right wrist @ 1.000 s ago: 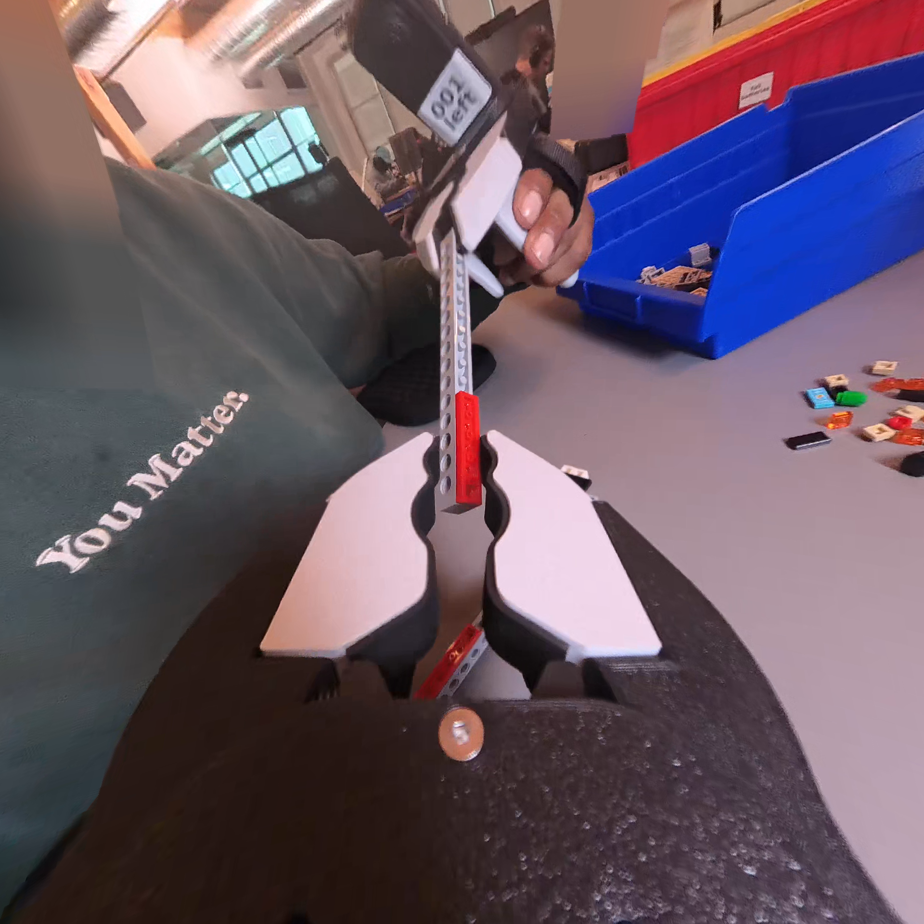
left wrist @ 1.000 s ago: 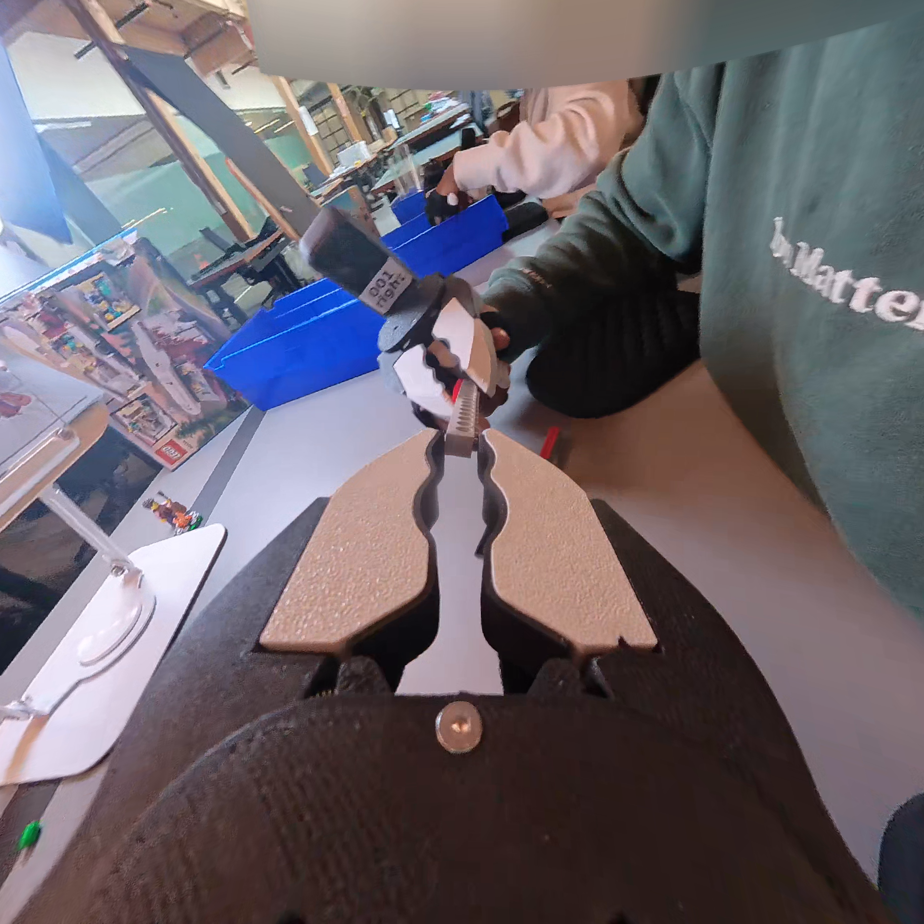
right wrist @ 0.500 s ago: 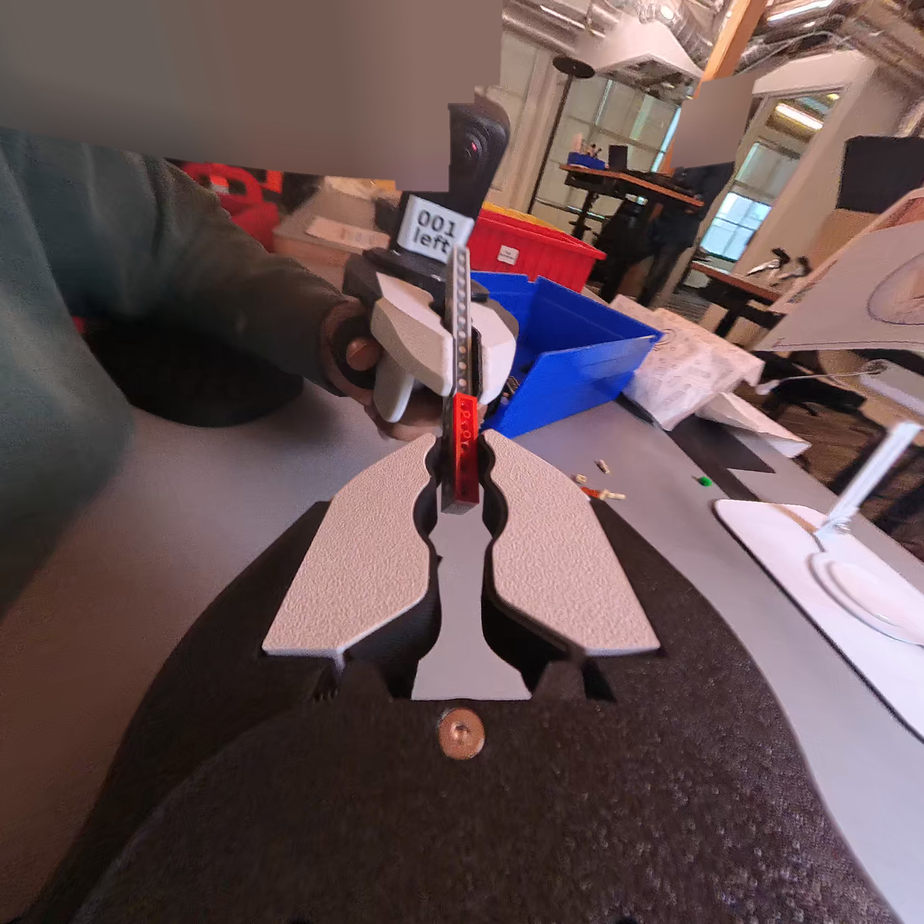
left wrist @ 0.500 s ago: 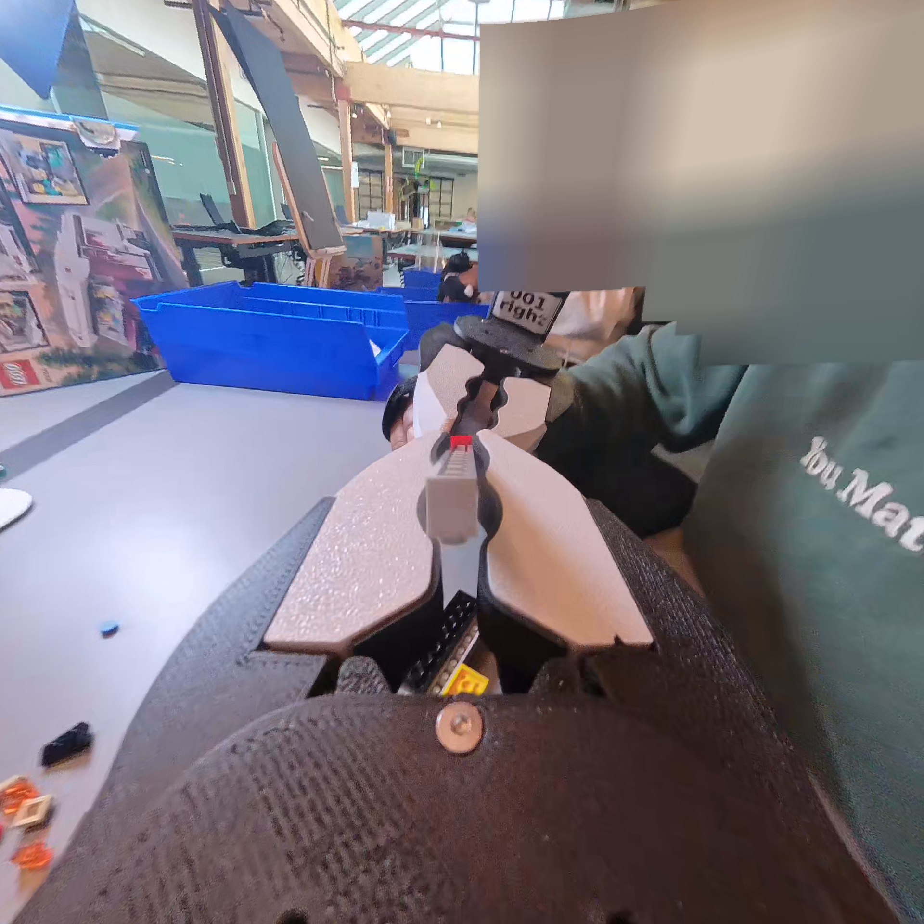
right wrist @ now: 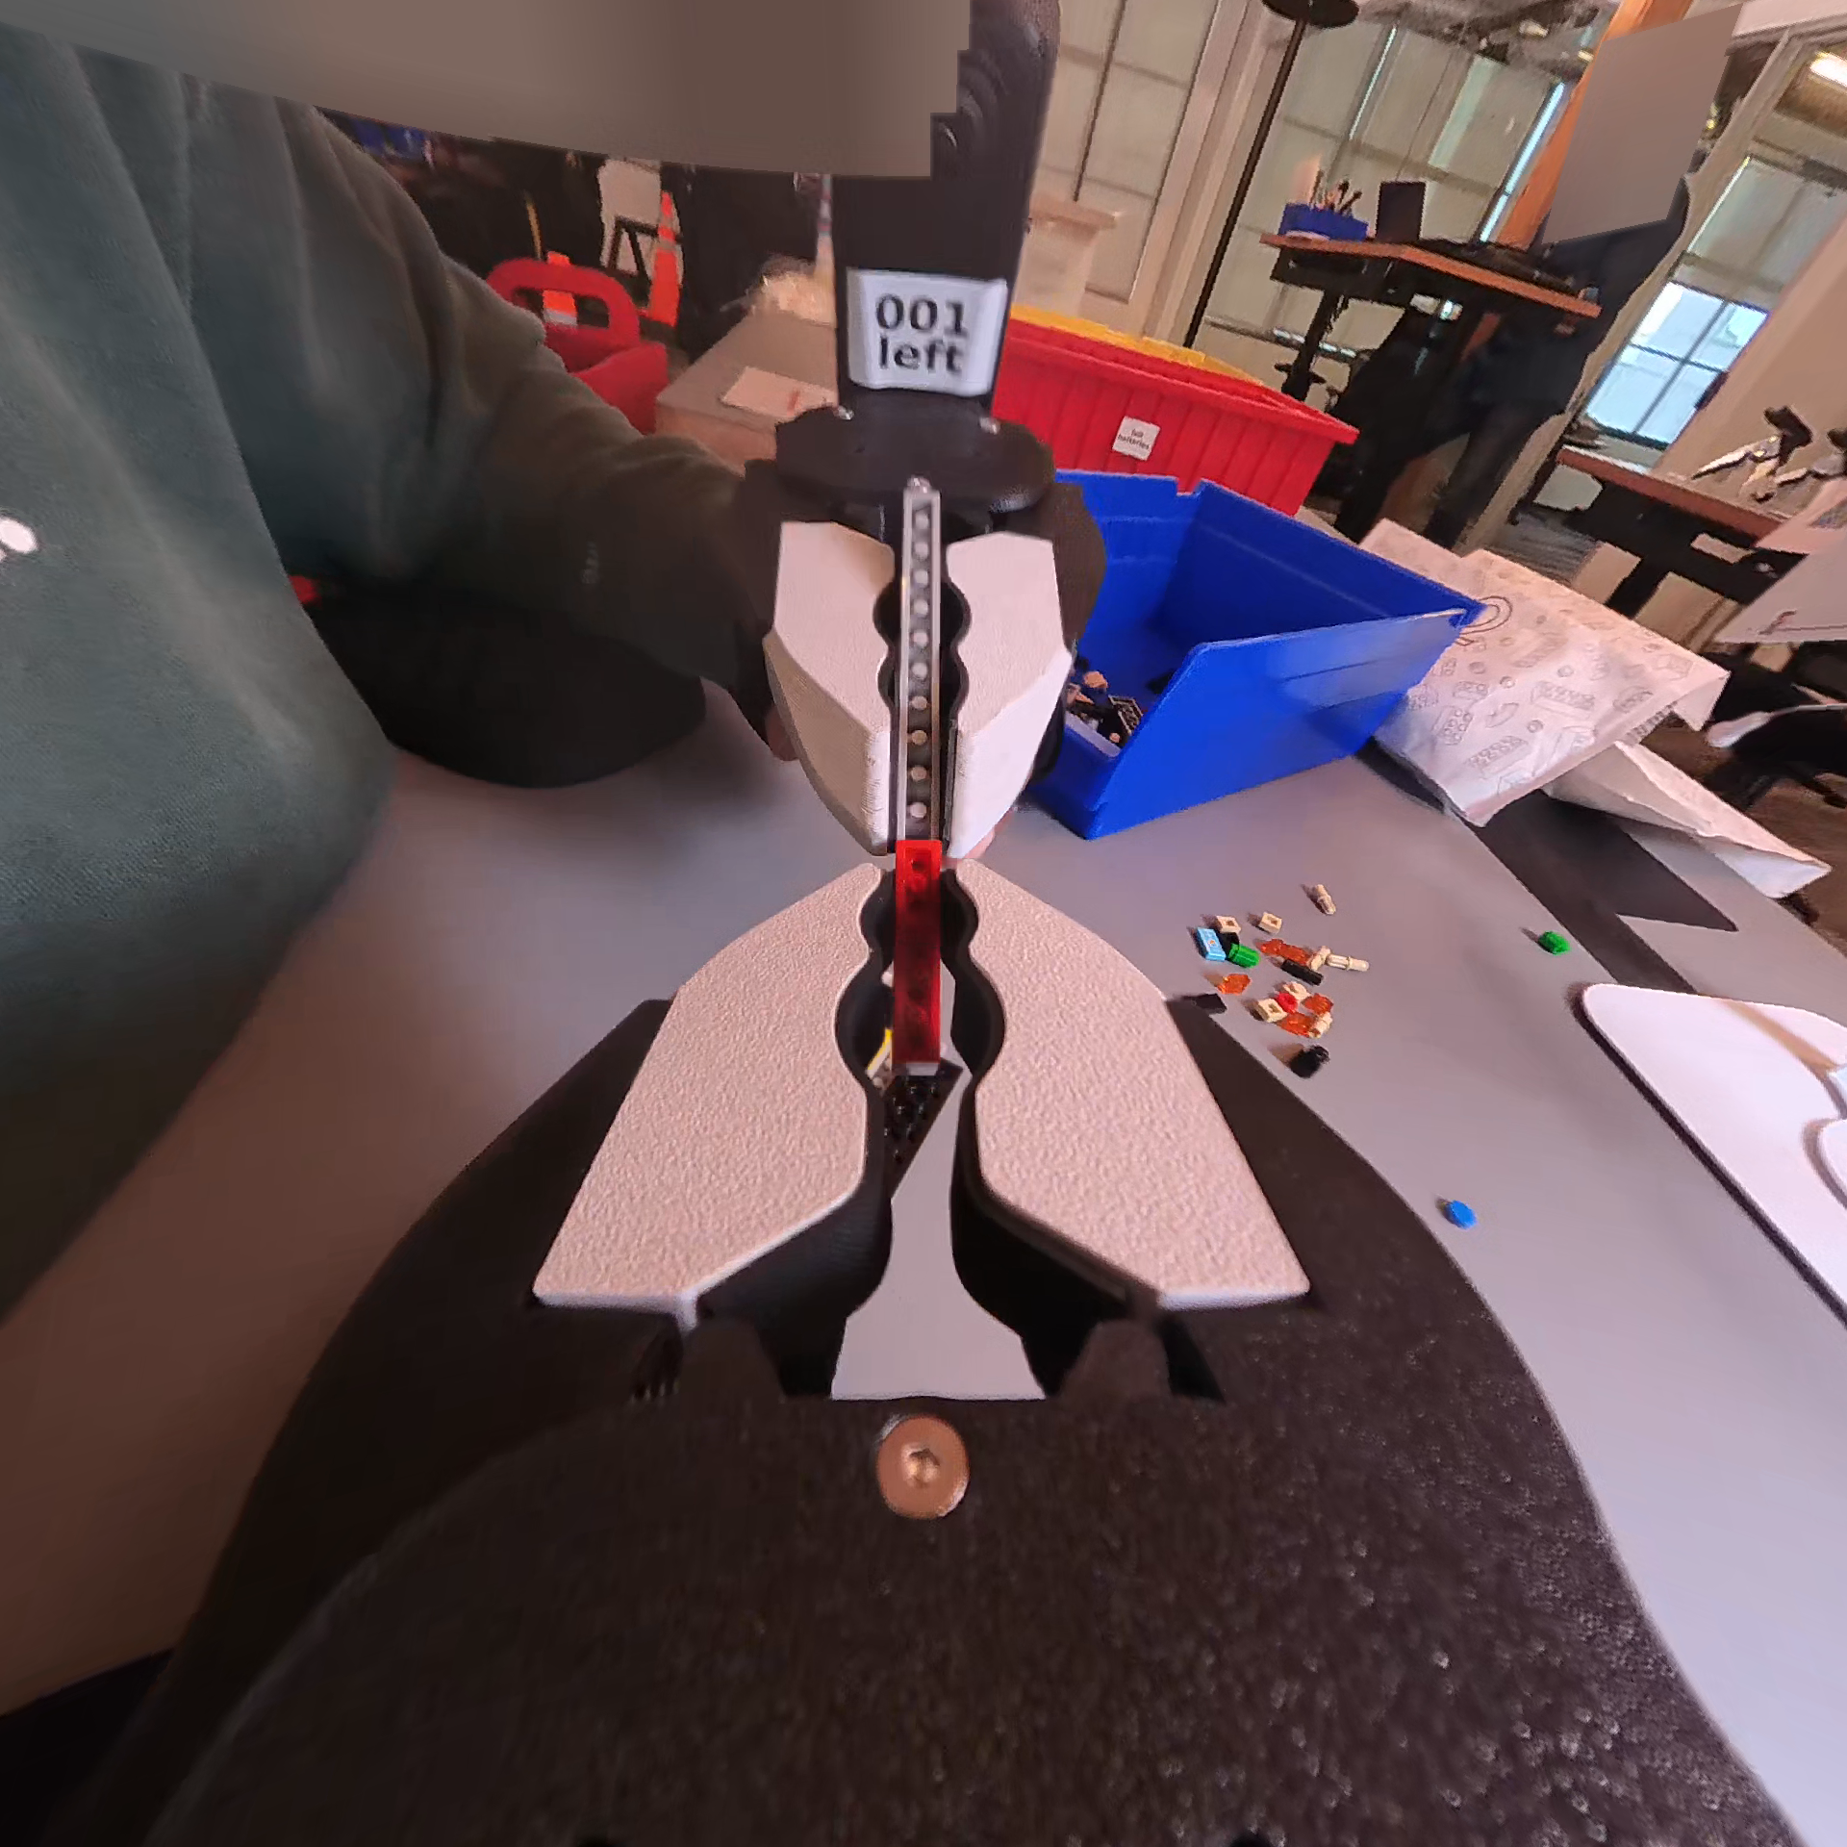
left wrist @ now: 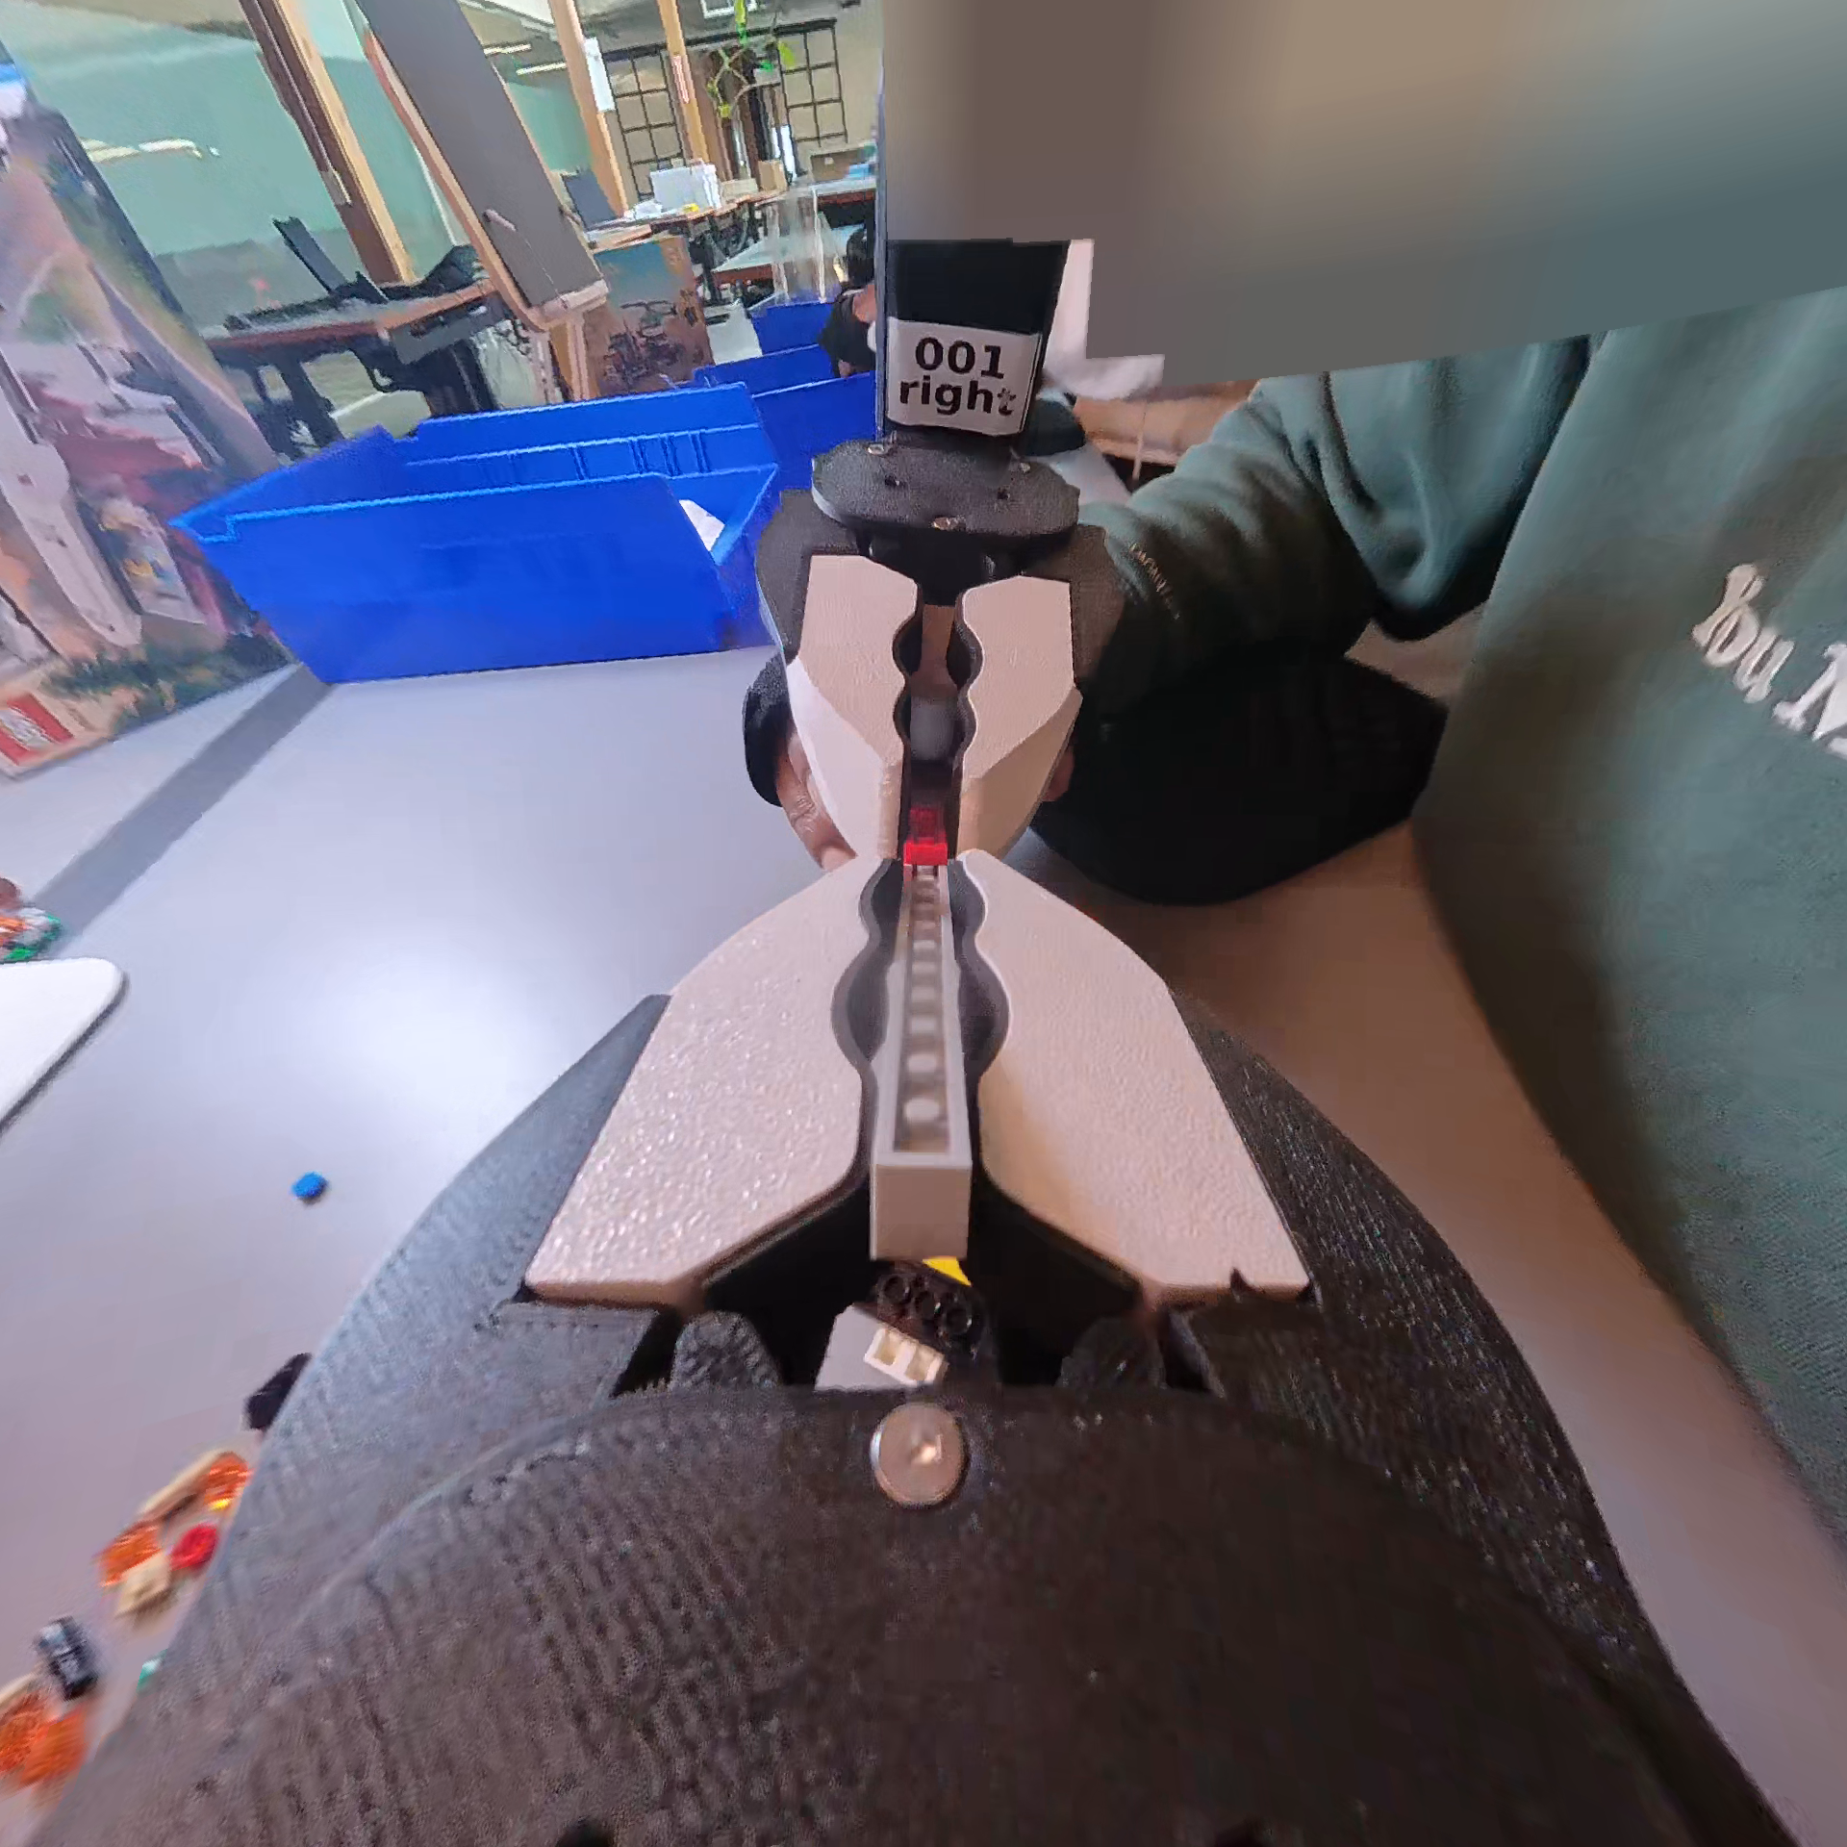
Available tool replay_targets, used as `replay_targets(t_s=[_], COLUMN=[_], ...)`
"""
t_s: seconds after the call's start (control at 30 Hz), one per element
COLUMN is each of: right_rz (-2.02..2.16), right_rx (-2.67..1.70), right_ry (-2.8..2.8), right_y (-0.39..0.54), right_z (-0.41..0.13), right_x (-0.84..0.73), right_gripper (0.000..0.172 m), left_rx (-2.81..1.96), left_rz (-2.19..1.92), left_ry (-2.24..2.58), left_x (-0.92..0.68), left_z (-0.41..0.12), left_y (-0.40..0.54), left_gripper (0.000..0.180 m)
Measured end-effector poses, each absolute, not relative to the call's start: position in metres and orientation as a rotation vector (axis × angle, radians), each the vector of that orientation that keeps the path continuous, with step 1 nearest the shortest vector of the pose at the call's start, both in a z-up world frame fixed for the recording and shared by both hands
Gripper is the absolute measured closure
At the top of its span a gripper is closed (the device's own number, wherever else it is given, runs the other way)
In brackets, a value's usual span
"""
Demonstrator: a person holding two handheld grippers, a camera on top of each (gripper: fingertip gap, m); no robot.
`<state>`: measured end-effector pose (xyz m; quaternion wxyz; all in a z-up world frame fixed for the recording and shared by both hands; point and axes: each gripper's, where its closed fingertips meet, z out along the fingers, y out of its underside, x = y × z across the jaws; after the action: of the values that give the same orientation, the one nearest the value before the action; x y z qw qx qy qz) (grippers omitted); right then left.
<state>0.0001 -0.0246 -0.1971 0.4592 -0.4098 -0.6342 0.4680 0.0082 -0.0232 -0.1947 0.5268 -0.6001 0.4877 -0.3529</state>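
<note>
My two grippers face each other tip to tip above the grey table. My left gripper is shut on a long grey studded beam that lies lengthwise between its fingers. A red brick sits on the beam's far end. My right gripper is shut on that red brick. In the right wrist view the grey beam runs on into the left gripper. In the left wrist view the right gripper stands just beyond the red brick.
Blue bins stand on the table, a red bin behind. Several small loose pieces lie there, with a white board and a black studded piece below the grippers. A person's green sleeve is close. The grippers are tip to tip, or close to it.
Both grippers swung round and now meet level, tip to tip. The right fingers, loose around the red brick a second ago, have closed on it. The left kept hold of the grey beam.
</note>
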Motion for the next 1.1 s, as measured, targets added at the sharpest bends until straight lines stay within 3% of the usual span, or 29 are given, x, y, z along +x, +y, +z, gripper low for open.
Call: replay_targets(t_s=[0.2, 0.27, 0.3, 0.43, 0.6, 0.8, 0.93, 1.03, 1.1], right_rz=[1.374, 1.617, 1.556, 1.358, 1.345, 1.292, 1.270, 1.247, 1.252], right_rx=[-0.961, -0.877, -0.857, -1.018, -1.200, -1.263, -1.283, -1.282, -1.272], right_ry=[-1.465, -1.173, -1.145, -1.244, -1.272, -1.355, -1.404, -1.432, -1.440], right_y=[-0.031, -0.009, 0.004, 0.013, 0.036, 0.031, 0.025, 0.020, 0.014], right_z=[-0.174, -0.119, -0.105, -0.146, -0.176, -0.195, -0.204, -0.208, -0.208], right_x=[0.007, 0.037, 0.050, 0.040, 0.032, 0.026, 0.018, 0.014, 0.011], right_gripper=[0.164, 0.164, 0.164, 0.164, 0.164, 0.164, 0.164, 0.164, 0.164], left_rx=[-1.428, -1.616, -1.656, -1.484, -1.566, -1.980, -2.211, -2.141, -2.017], left_rz=[-0.928, -0.720, -0.852, -0.774, -0.520, -0.203, -0.037, 0.005, -0.050], left_ry=[1.152, 1.187, 1.072, 1.112, 1.042, 0.701, 0.548, 0.601, 0.706], left_x=[0.011, -0.018, -0.026, -0.014, -0.062, -0.211, -0.270, -0.260, -0.228], left_z=[-0.184, -0.228, -0.230, -0.173, -0.166, -0.158, -0.193, -0.187, -0.171], left_y=[-0.028, -0.007, -0.010, -0.019, 0.007, 0.019, 0.019, 0.026, 0.026], left_gripper=[0.170, 0.170, 0.170, 0.171, 0.171, 0.170, 0.115, 0.108, 0.114])
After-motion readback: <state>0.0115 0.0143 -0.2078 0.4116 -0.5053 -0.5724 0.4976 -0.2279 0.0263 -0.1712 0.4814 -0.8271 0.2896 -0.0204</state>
